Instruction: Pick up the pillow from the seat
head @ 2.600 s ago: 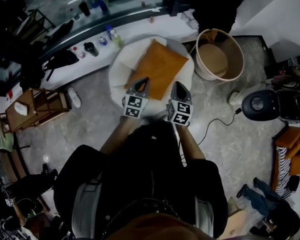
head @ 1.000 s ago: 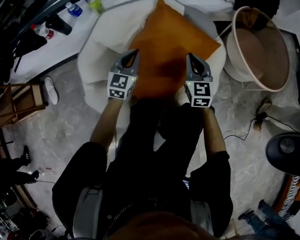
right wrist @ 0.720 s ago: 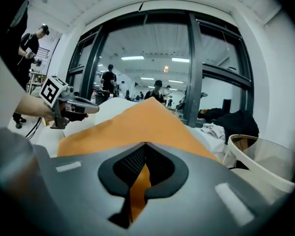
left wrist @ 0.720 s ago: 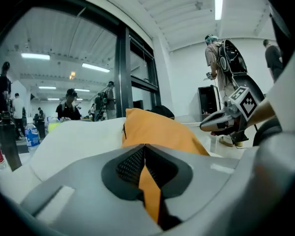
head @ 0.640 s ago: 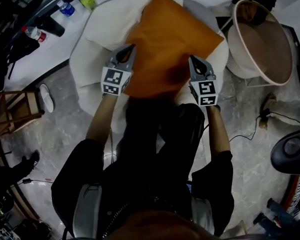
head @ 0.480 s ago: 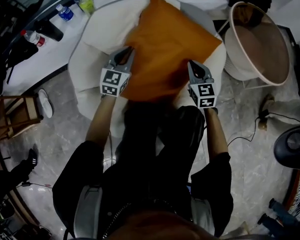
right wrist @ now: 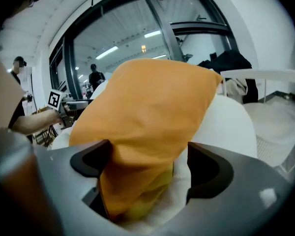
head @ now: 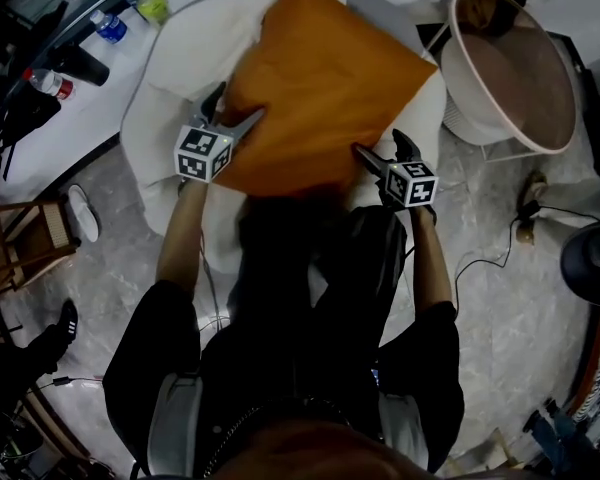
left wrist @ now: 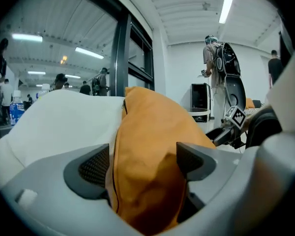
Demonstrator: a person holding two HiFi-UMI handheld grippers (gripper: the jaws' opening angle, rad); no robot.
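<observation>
Head view first: we're looking steeply down at the orange pillow (head: 325, 88), lying on the white seat (head: 175, 78) in the upper middle of the frame, one corner pointing to the top edge. The left hand-held gripper (head: 238, 105) is at the pillow's left edge, the right hand-held gripper (head: 378, 146) at its lower right edge, so we have one on each side of it.

Left gripper view now: the jaws are opening, spread wide, and the pillow's edge stands right between them, filling most of the gap. We don't see the pads clamped on it, so that one is released. At the right of this frame the other gripper's marker cube shows beyond the pillow.

Right gripper view: same story, jaws opening and wide apart, with a corner of the pillow hanging down between them over the white seat fabric. No squeeze here either. There's a yellowish patch under that corner; we cannot tell what it is.

Back in the head view, a round basket (head: 500, 68) sits at the upper right beside the seat, and bottles (head: 152, 6) stand on the desk (head: 90, 98) at the upper left. A shoe (head: 82, 213) lies on the floor at the left.
</observation>
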